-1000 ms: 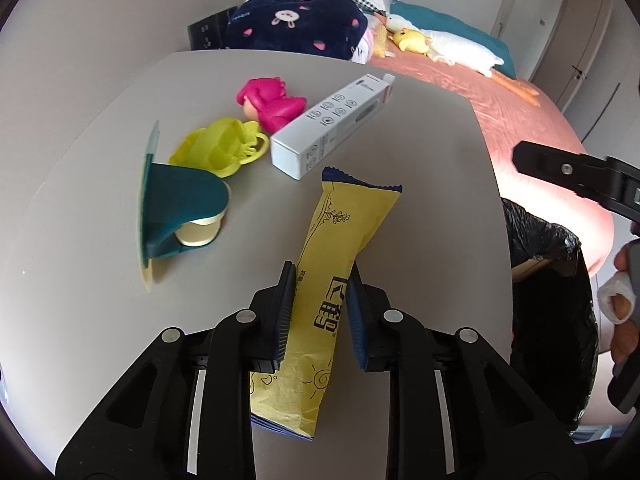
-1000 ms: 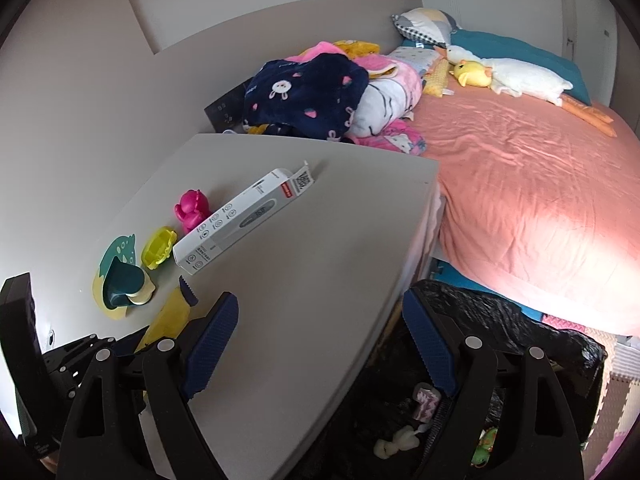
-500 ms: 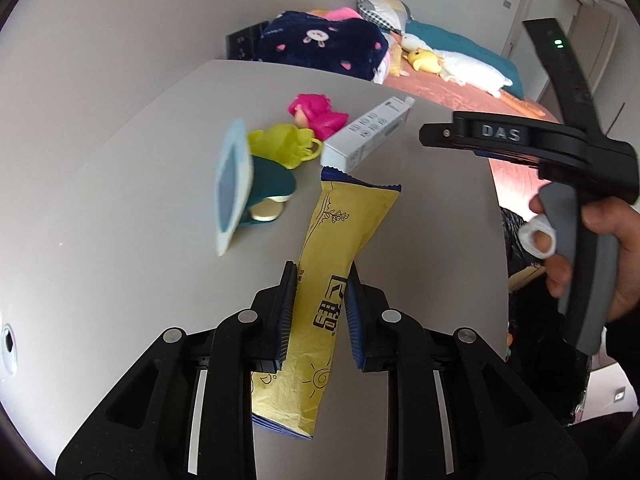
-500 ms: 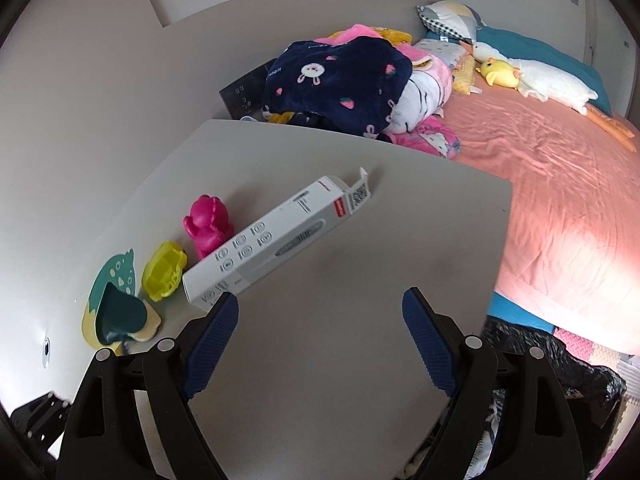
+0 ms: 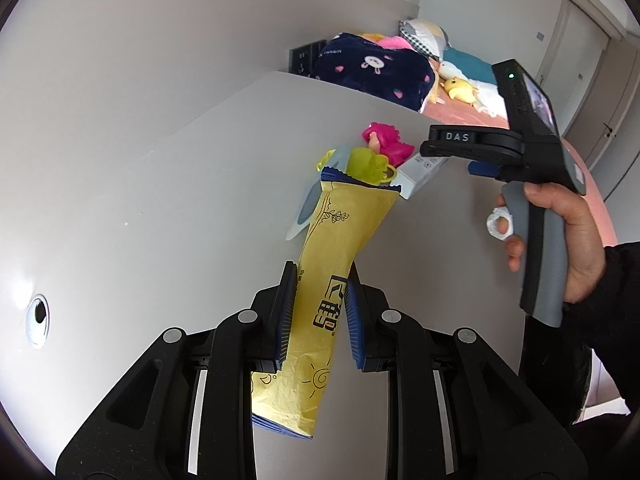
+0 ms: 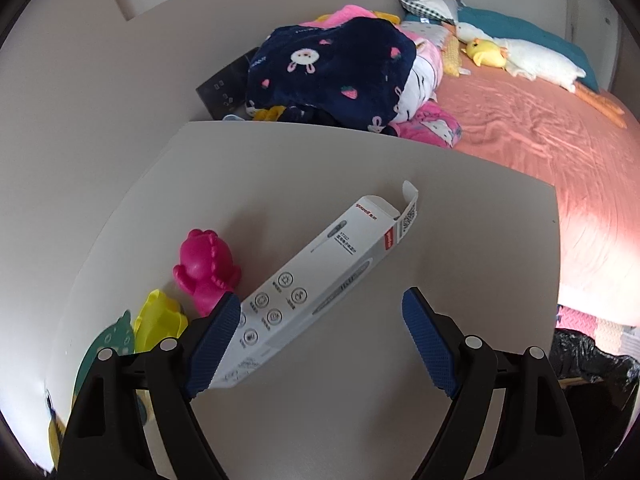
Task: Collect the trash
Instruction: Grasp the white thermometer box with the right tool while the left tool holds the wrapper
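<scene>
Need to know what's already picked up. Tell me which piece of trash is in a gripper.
The yellow wrapper, pinched in the left gripper. The white box lies free on the table under the open right gripper.

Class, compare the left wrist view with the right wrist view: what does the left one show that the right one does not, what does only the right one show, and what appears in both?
Only the left wrist view shows the left gripper shut on the yellow wrapper, and a hand holding the right gripper's handle. Only the right wrist view shows the right gripper open above the table, the black trash bag past the table's edge, and the white box's open end flap. Both show the white box, the pink toy, the yellow toy and the navy blanket.
</scene>
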